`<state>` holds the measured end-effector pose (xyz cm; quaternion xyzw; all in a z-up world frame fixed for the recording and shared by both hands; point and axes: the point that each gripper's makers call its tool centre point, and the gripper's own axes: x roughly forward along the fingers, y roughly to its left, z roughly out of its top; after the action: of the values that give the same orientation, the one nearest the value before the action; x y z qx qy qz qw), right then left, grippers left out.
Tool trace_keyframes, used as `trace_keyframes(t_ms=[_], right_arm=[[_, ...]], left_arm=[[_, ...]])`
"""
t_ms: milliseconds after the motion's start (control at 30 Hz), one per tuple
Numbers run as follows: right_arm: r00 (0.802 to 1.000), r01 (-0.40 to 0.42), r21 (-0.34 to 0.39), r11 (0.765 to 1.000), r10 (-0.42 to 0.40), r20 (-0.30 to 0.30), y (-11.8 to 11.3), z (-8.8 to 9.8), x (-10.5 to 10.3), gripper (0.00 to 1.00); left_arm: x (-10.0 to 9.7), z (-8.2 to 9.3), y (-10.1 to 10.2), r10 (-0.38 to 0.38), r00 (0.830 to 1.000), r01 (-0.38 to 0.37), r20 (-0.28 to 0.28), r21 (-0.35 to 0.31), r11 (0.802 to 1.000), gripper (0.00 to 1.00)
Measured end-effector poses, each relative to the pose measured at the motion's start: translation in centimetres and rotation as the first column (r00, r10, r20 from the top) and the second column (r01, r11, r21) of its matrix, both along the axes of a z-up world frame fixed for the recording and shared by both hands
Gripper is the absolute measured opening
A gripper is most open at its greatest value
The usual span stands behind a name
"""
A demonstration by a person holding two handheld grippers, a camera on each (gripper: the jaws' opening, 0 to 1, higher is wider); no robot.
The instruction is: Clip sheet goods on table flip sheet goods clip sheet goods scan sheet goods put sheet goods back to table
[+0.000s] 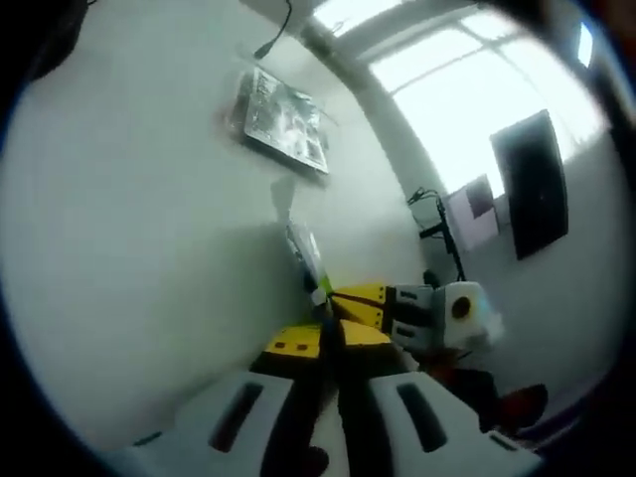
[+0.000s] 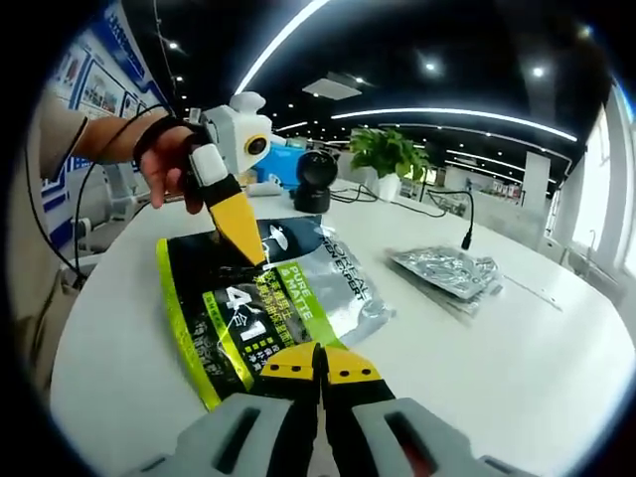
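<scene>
A black, green and silver packet [image 2: 268, 308] hangs between both grippers above the white table [image 2: 517, 368]. In the right gripper view my right gripper [image 2: 318, 366] is shut on the packet's near edge. From the left a hand brings in my left gripper [image 2: 243, 238], whose yellow jaws are shut on the far edge. In the left gripper view the packet [image 1: 308, 256] shows edge-on, rising from my left gripper [image 1: 323, 343]. The right gripper [image 1: 350, 303] pinches it from the right.
A second, silver packet [image 2: 447, 268] lies flat on the table; it appears as the silver packet [image 1: 283, 119] in the left gripper view. A black round device [image 2: 316, 182], a blue object and a potted plant [image 2: 388, 151] stand at the far edge. A dark screen [image 1: 532, 184] hangs beyond.
</scene>
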<state>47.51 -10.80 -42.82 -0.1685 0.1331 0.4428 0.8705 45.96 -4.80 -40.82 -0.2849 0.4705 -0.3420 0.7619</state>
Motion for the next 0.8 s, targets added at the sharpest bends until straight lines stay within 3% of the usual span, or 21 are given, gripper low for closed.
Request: trace_keyframes(t_ms=[367, 667, 800], right_arm=[[1.000, 0.020, -0.014, 1.000, -0.020, 0.011, -0.8, 0.1, 0.3, 0.00], [1.000, 0.019, -0.001, 1.000, -0.019, 0.006, -0.7, 0.4, 0.2, 0.00], [1.000, 0.007, -0.005, 1.000, -0.007, 0.018, -0.5, 0.5, 0.0, 0.00]], left_arm=[[0.0, 0.9, -1.6, 0.034, 0.999, -0.034, -0.039, -0.019, 0.999, 0.00], [0.1, 1.9, -2.1, 0.046, 0.998, -0.045, -0.041, 0.011, 0.999, 0.00], [0.0, 2.3, -2.6, 0.056, 0.997, -0.057, -0.054, -0.015, 0.998, 0.00]])
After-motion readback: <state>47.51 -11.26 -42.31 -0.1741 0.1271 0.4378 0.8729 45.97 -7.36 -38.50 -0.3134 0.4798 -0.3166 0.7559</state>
